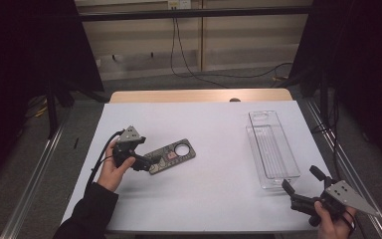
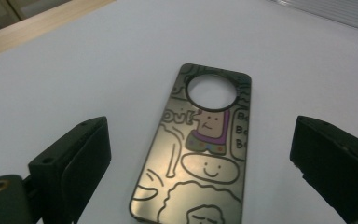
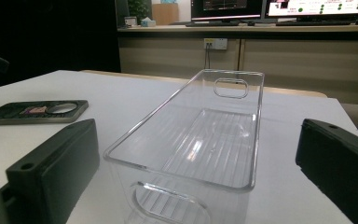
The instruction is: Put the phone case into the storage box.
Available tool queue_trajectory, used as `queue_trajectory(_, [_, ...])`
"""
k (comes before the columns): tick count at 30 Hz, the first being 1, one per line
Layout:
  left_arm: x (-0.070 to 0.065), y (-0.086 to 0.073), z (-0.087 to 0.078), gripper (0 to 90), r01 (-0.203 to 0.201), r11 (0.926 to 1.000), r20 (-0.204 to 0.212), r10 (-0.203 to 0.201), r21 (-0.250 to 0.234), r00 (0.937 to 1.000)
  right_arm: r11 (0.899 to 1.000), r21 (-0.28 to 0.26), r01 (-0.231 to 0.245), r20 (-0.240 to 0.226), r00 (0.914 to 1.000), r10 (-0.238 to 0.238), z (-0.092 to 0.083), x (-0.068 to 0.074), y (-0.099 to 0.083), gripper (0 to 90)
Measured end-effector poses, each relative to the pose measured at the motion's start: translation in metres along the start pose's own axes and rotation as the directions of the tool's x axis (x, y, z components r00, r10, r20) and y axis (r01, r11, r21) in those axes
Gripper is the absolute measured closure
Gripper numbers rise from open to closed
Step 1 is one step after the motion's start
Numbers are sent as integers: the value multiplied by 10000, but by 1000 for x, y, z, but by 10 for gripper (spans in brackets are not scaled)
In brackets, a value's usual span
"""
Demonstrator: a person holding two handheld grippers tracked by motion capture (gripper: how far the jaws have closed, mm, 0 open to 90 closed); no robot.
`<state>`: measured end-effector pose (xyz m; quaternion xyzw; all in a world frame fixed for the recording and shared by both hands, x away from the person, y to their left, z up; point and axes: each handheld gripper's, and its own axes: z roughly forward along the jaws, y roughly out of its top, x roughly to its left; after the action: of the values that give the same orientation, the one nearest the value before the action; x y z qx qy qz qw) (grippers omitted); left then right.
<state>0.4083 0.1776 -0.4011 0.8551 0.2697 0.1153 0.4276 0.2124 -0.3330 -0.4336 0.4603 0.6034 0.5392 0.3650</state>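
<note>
Left gripper (image 1: 146,160), at centre left of the high view, has its jaws spread apart, pads clear of the flat metal tag (image 1: 171,156) lying between them. Right gripper (image 1: 301,181), lower right, gapes before the clear plastic bin (image 1: 272,149).

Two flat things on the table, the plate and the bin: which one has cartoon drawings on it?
The dark flat plate with the round hole, lying between the open jaws of the left gripper. The clear plastic bin by the right gripper is plain and see-through.

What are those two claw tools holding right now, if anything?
Nothing. The left gripper has its jaws open either side of the flat cartoon tag; the right gripper is open before the clear bin.
</note>
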Motion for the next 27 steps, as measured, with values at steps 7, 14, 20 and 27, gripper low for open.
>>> queue_trajectory(7, [2,0,6,41,-97,9995,696,75,316,9975,10000,14,4,0,10000,-4,0,0,0,0])
queue_trajectory(14, [3,2,14,41,127,9972,1098,-208,741,9937,10000,5,21,20,10000,-21,0,0,0,0])
queue_trajectory(20, [0,11,26,40,-289,9920,978,169,1231,9951,10000,22,45,27,10000,-45,1,0,0,0])
queue_trajectory(27, [-2,23,46,42,-593,9818,863,443,1802,9953,10000,2,32,39,10000,-32,0,0,0,0])
